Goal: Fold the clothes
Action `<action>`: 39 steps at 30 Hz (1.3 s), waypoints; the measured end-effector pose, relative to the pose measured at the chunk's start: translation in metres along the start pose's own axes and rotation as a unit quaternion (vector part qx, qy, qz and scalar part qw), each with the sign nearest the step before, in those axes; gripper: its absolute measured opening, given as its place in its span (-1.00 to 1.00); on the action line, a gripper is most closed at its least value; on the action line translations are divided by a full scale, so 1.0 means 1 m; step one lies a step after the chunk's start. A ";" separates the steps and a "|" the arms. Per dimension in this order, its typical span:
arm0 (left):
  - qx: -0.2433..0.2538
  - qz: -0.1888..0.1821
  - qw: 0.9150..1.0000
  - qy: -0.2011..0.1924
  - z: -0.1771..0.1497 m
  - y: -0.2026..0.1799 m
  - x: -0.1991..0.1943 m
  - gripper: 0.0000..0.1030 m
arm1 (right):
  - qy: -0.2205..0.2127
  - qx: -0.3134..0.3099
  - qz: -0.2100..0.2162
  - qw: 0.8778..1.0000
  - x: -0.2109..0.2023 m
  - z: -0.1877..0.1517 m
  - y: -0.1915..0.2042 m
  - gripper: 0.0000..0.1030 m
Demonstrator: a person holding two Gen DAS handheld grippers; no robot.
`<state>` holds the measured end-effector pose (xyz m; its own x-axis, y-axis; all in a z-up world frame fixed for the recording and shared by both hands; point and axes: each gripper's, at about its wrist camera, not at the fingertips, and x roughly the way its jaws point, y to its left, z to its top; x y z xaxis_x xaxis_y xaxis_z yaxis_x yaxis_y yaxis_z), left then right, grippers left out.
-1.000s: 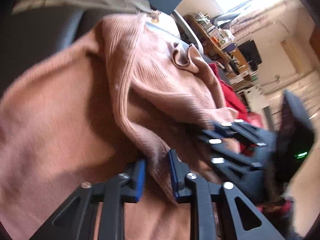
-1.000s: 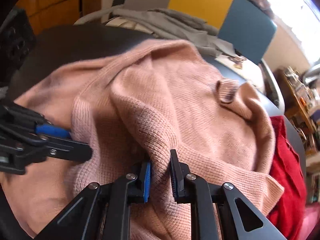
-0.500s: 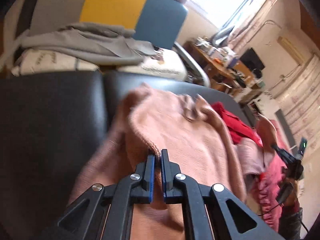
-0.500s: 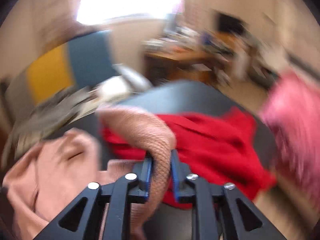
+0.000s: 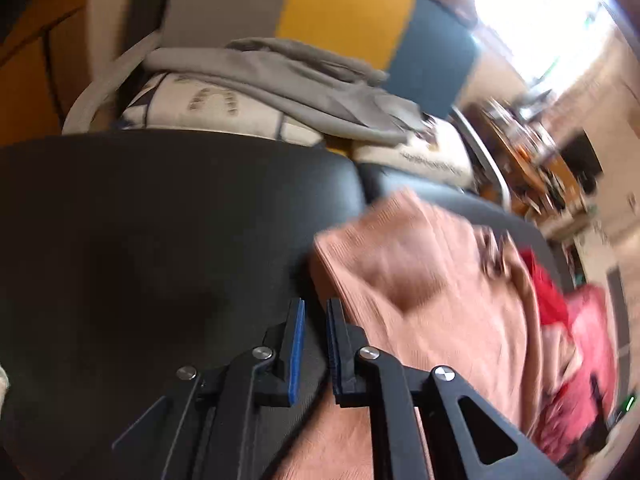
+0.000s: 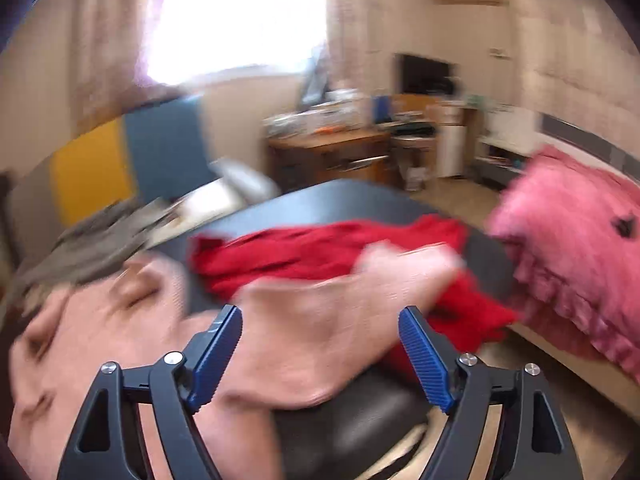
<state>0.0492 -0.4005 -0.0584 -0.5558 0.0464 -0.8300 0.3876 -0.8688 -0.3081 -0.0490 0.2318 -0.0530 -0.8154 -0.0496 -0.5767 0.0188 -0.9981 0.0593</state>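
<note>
Both tongs have let go: left tongs (image 5: pixel 314 346) opening, empty; right tongs (image 6: pixel 320 354) opening over one pink sweater (image 6: pixel 304 336).

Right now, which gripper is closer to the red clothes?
Right. The right gripper, jaws opening, hangs over the peach sweater's sleeve, which lies across the red garment just ahead. The left gripper is at the sweater's opposite edge, over the black surface.
</note>
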 end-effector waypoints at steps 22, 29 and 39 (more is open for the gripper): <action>0.000 0.081 0.997 -0.007 -0.139 0.046 0.017 -0.77 | 0.230 -0.190 0.143 0.944 0.178 -0.044 0.240 1.00; -0.046 0.066 0.997 -0.015 -0.138 0.061 -0.010 -0.78 | 0.223 -0.205 0.156 0.940 0.181 -0.031 0.266 0.91; -0.012 0.050 0.998 -0.021 -0.175 0.040 -0.026 -0.76 | 0.284 -0.298 0.270 0.870 0.045 -0.098 0.229 0.75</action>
<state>0.2083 -0.3504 -0.1306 -0.5441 -0.0608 -0.8368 0.4592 -0.8563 -0.2364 -0.0248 -0.0025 -0.1457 -0.1805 -0.3602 -0.9153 0.7459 -0.6567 0.1113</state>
